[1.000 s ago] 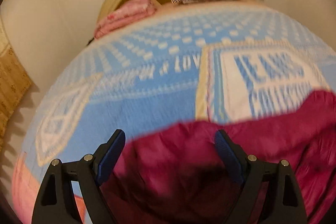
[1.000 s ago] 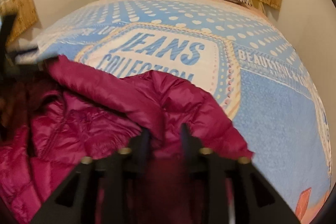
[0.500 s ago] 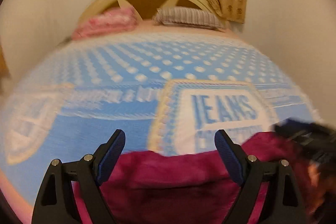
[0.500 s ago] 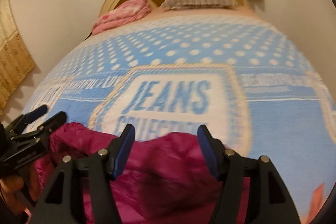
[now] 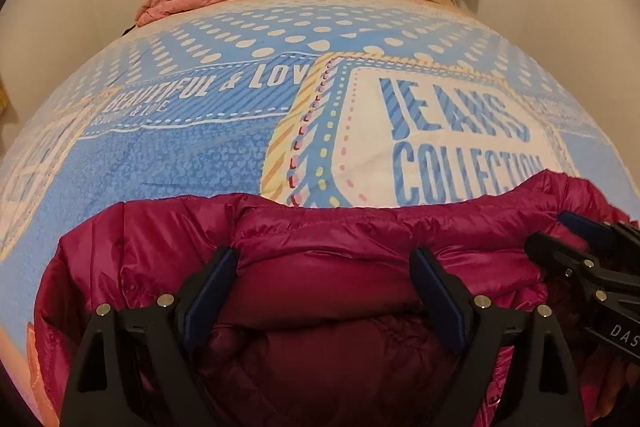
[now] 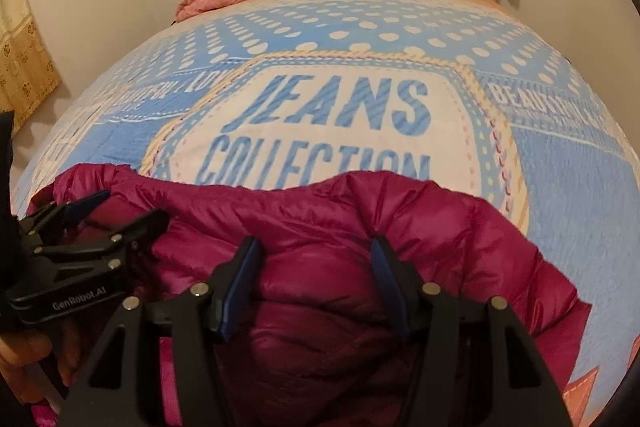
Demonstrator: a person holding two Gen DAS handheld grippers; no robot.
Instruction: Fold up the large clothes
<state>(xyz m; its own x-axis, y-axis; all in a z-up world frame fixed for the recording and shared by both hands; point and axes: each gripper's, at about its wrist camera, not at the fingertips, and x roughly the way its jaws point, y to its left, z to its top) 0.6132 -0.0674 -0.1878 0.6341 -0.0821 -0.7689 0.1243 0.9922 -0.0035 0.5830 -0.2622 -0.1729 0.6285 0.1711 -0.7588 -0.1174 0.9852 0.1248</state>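
Magenta puffer jacket (image 5: 332, 259) bunched at bed (image 5: 168, 163) near edge: light, soft, slippery. Left tongs (image 5: 324, 291) wide, right tongs (image 6: 316, 287) wide, probably empty. Best pinched at hem seam.

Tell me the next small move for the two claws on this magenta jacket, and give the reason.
Probably lower both claws and close them on the puffy top edge. The left claw and right claw both stand open over the magenta down jacket, gripping nothing, and it lies bunched at the near end of the blue bedspread, not yet neatly folded.
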